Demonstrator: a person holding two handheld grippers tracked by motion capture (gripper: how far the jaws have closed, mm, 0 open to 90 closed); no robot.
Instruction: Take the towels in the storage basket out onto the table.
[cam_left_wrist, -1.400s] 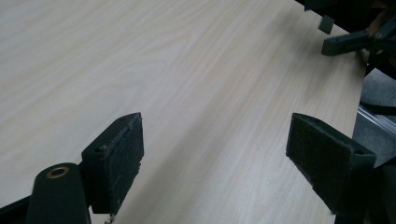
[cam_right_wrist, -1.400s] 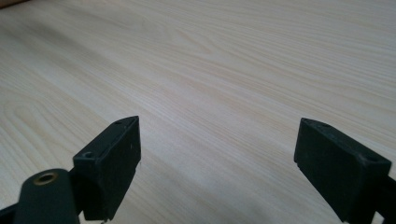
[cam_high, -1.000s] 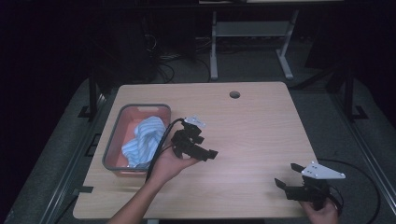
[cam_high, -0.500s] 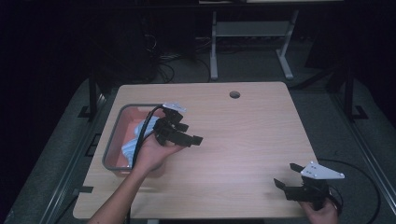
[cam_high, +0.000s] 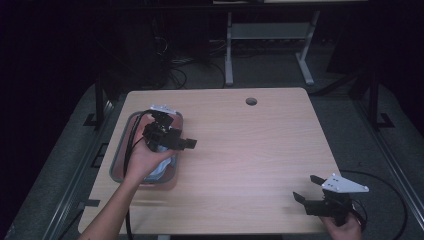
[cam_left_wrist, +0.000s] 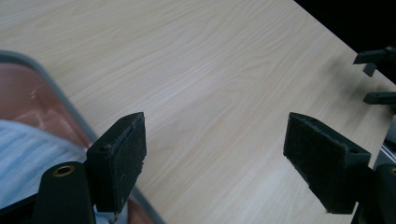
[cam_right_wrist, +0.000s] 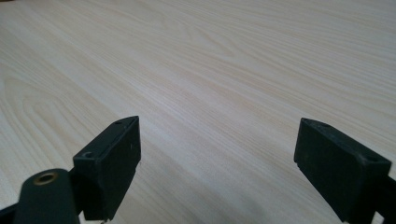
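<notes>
Left tongs (cam_left_wrist: 212, 154), jaws spread and empty, over red grey-rimmed tray (cam_high: 118, 159) holding crumpled pale-blue striped cloth (cam_left_wrist: 25, 158); right tongs (cam_right_wrist: 217, 163) likewise released.

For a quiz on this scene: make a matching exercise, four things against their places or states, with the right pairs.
Things:
1. left gripper
2. right gripper
3. cloth
4. round hole

Places or states:
A. in the table top near its far edge
B. open, above the bin
C. lies in the bin, pale blue
D. open, at the table's near right corner

Pairs: 1-B, 2-D, 3-C, 4-A
</notes>
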